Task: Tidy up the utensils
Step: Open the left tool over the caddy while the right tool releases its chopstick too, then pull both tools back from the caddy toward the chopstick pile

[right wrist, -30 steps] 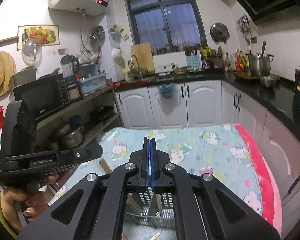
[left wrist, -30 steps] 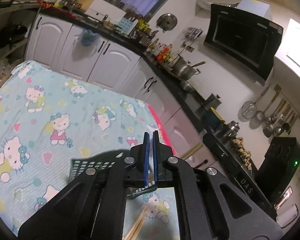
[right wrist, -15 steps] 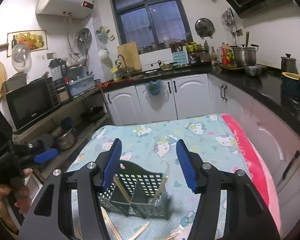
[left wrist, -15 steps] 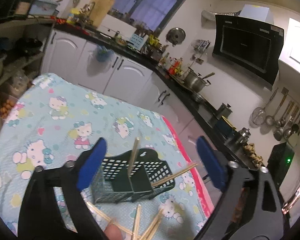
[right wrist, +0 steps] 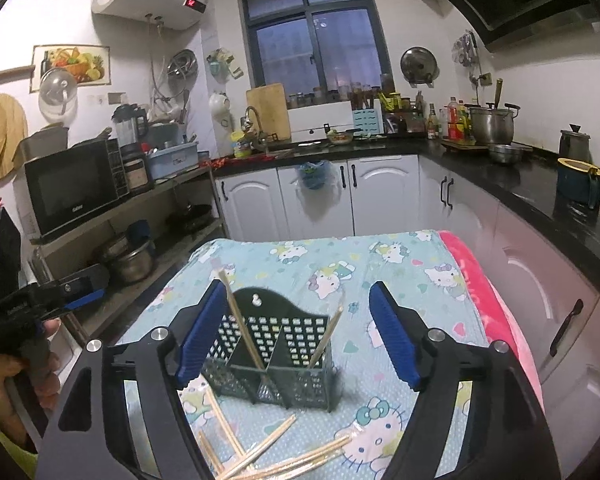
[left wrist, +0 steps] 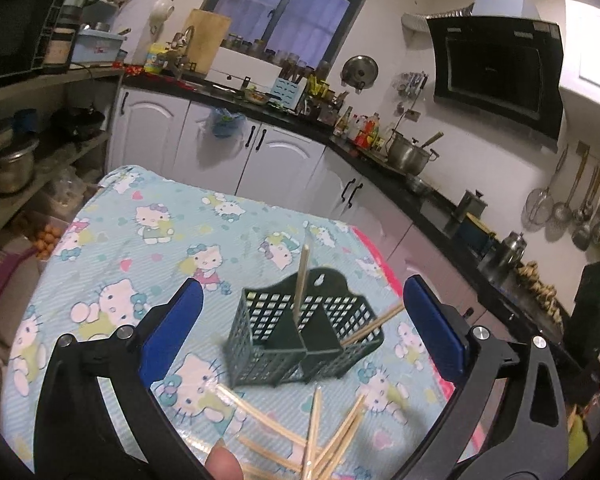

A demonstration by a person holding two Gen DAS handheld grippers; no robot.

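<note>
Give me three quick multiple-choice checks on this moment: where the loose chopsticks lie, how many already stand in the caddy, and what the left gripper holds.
1. The loose chopsticks lie:
A. on the cloth in front of the caddy, nearer the cameras
B. on the black counter
C. behind the caddy

2. Chopsticks standing in the green caddy:
A. none
B. two
C. five

3. The left gripper is:
A. shut on a chopstick
B. gripping the caddy
C. open, holding nothing

Answers: 1 A, they fan out on the tablecloth below the caddy; 2 B, one stick leans in each compartment; 3 C, its blue pads stand wide apart, touching nothing.
</note>
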